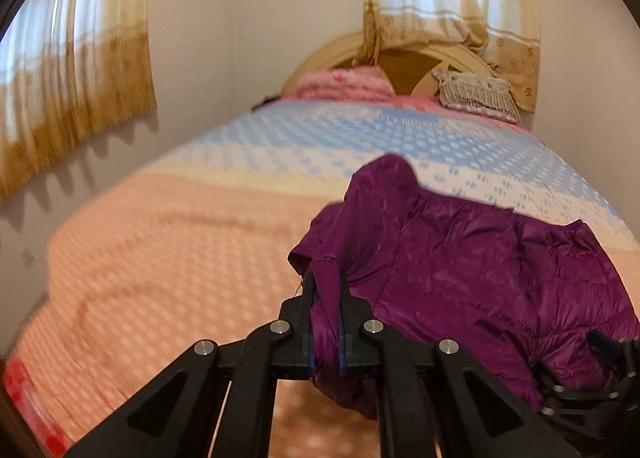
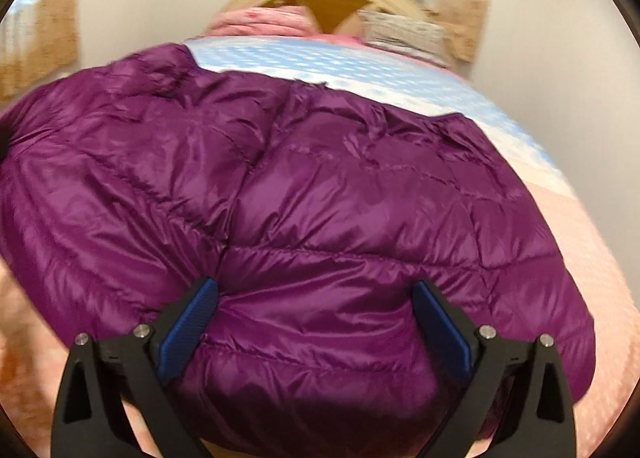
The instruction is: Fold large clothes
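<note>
Left gripper, low and centre in its view, is clamped on the purple puffer jacket's near-left edge, the coat sprawling rightward across the bed, while the right gripper straddles its near hem, jaws spread wide and unclenched.

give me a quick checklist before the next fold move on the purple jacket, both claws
1. Left claw shut on a fold of the purple jacket: ok.
2. Right claw gripping: not ok, fingers wide apart, jacket bulging between them.
3. Jacket spread flat on the bedspread: not ok, bunched and puckered.
4. Bedspread bare on the left claw's side for laying the fold: ok.
5. Pillow clear of the jacket: ok.
6. Which part the left claw holds: cannot tell.
</note>
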Available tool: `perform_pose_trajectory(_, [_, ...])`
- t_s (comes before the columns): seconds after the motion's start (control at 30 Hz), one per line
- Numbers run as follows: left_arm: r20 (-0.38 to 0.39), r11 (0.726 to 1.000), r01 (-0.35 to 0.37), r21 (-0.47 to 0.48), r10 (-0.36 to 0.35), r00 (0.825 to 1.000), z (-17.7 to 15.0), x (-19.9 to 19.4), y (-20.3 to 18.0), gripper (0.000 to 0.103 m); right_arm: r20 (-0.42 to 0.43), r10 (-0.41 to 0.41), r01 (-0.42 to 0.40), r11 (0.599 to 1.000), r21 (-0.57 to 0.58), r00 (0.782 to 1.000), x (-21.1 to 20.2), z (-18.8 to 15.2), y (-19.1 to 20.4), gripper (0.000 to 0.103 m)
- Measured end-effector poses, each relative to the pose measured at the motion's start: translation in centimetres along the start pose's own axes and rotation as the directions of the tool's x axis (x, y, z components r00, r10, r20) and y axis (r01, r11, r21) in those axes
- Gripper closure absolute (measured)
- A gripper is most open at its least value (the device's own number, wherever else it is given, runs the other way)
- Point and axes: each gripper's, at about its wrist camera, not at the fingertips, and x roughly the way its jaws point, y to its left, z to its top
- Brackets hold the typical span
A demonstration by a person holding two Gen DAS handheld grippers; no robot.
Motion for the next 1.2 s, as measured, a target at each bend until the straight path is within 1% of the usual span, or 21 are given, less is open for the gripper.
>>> perform_pose_trajectory(0.03, [0.015,1.0,-0.002,0.012,0.002,1.0,0.5,-0.4,-0.1,0.097,0.019,0.012,-0.012,1.0,0.004,1.0,-1.0,0.1,-0.5,0.006])
perform_pose_trajectory(0.1, [0.044,0.999,0.019,0.035,-0.02,0.999,2.0,-1.4,-0.9,0.097,0.09,0.023,-0.026,0.999,0.032,0.996,-4.0,0.3,-3.0,0.004])
perform_pose_trajectory(0.17, [0.091,0.996,0.045,0.08,-0.053,0.994,3.4,-3.1,-3.0,0.097,0.12,-0.007,-0.002,0.997,0.079,0.993,-6.1,0.2,-6.7,0.004])
perform_pose_trajectory(0.27, [0.147,0.983,0.105,0.153,-0.128,0.981,4.7,-5.4,-7.2,0.097,0.106,-0.122,0.1,0.976,0.193,0.987,-8.0,-0.8,-14.3,0.003])
perform_pose_trajectory(0.33, [0.188,0.959,0.151,0.24,-0.198,0.962,5.1,-7.2,-11.6,0.097,0.094,-0.237,0.205,0.943,0.263,0.967,-9.1,-2.0,-19.2,0.003])
perform_pose_trajectory(0.37, [0.195,0.949,0.166,0.269,-0.223,0.955,5.2,-7.6,-13.1,0.097,0.076,-0.298,0.262,0.915,0.307,0.951,-9.8,-3.3,-22.3,0.003])
perform_pose_trajectory(0.4, [0.198,0.932,0.193,0.305,-0.261,0.945,5.1,-8.3,-15.2,0.097,0.062,-0.323,0.285,0.898,0.334,0.944,-10.1,-4.0,-23.9,0.003])
perform_pose_trajectory(0.47, [0.191,0.887,0.246,0.39,-0.339,0.921,4.2,-9.3,-20.0,0.097,0.024,-0.366,0.327,0.857,0.399,0.93,-10.9,-6.2,-27.5,0.003])
perform_pose_trajectory(0.5, [0.182,0.868,0.261,0.422,-0.364,0.914,3.7,-9.6,-21.7,0.097,0.007,-0.388,0.35,0.837,0.42,0.921,-11.3,-7.3,-28.8,0.003])
perform_pose_trajectory(0.53, [0.165,0.839,0.282,0.465,-0.395,0.904,2.7,-9.8,-23.8,0.097,-0.007,-0.406,0.369,0.822,0.434,0.914,-11.9,-8.3,-29.7,0.003])
perform_pose_trajectory(0.6, [0.108,0.759,0.319,0.568,-0.453,0.885,0.1,-9.9,-28.1,0.097,-0.039,-0.443,0.411,0.79,0.455,0.896,-12.7,-10.1,-31.5,0.003])
perform_pose_trajectory(0.63, [0.07,0.709,0.338,0.619,-0.479,0.875,-1.7,-9.8,-30.2,0.097,-0.058,-0.463,0.435,0.773,0.462,0.885,-13.0,-10.9,-32.3,0.003])
perform_pose_trajectory(0.67, [0.029,0.659,0.346,0.668,-0.488,0.872,-3.5,-9.6,-31.9,0.097,-0.077,-0.48,0.456,0.756,0.47,0.874,-13.1,-11.5,-33.1,0.003])
perform_pose_trajectory(0.73, [-0.046,0.578,0.357,0.734,-0.481,0.875,-7.0,-8.6,-34.6,0.097,-0.103,-0.502,0.48,0.717,0.506,0.859,-14.4,-13.0,-34.5,0.003])
perform_pose_trajectory(0.8, [-0.094,0.536,0.367,0.76,-0.468,0.879,-9.0,-7.6,-35.9,0.097,-0.125,-0.516,0.496,0.685,0.533,0.847,-15.4,-14.0,-35.6,0.003])
perform_pose_trajectory(0.87, [-0.088,0.529,0.337,0.779,-0.44,0.894,-10.6,-6.7,-36.4,0.097,-0.135,-0.513,0.494,0.672,0.552,0.848,-16.2,-14.8,-36.3,0.003])
perform_pose_trajectory(0.93, [-0.084,0.529,0.324,0.784,-0.428,0.9,-11.2,-6.2,-36.5,0.097,-0.142,-0.505,0.49,0.669,0.559,0.851,-16.3,-15.4,-36.2,0.003])
perform_pose_trajectory(1.0, [-0.081,0.527,0.32,0.788,-0.426,0.901,-11.6,-6.4,-36.7,0.095,-0.143,-0.476,0.466,0.679,0.568,0.868,-15.7,-15.1,-36.3,0.003])
perform_pose_trajectory(1.03, [-0.077,0.525,0.314,0.791,-0.423,0.903,-11.7,-6.5,-36.6,0.094,-0.142,-0.469,0.46,0.683,0.567,0.871,-15.7,-15.0,-36.3,0.003])
perform_pose_trajectory(1.13, [-0.082,0.523,0.319,0.79,-0.426,0.901,-12.5,-7.4,-36.3,0.093,-0.132,-0.469,0.456,0.692,0.559,0.873,-15.9,-15.2,-36.3,0.003])
perform_pose_trajectory(1.2, [-0.083,0.517,0.318,0.795,-0.427,0.9,-12.7,-7.8,-36.1,0.089,-0.132,-0.469,0.457,0.694,0.556,0.873,-16.1,-15.6,-36.4,0.003])
